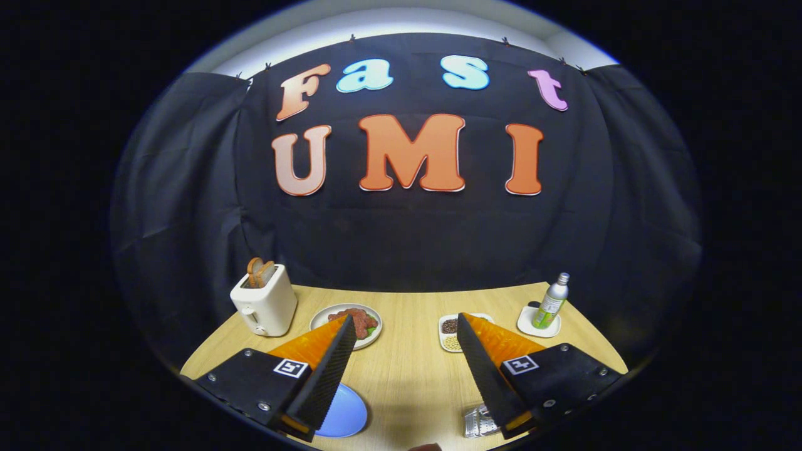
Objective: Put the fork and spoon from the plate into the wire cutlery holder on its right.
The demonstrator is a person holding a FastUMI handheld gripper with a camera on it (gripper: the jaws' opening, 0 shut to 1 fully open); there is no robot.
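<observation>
**Gripper view: nothing picked up yet, task looks unstarted**

I have the hand-held gripper [401, 351] up above the counter [407, 376], its fingers spread wide with bare wood between them, grasping nothing. My landmark is the blue plate [344, 414], which sits just beneath the left finger and is largely covered by it. I cannot make out the fork or spoon on what shows of it; if they are there, the finger hides them. To the plate's right, under the right finger, a bit of shiny metal mesh peeks out, which I take to be the wire holder [477, 423]; I can't tell whether anything stands in it.

Beyond the plate are a toaster [264, 304], a dish of food [354, 322], a small tray of beans [450, 334] and a bottle [551, 304].

My judgement: both pieces are still to be moved, and I'd need to tilt down to find them.
</observation>
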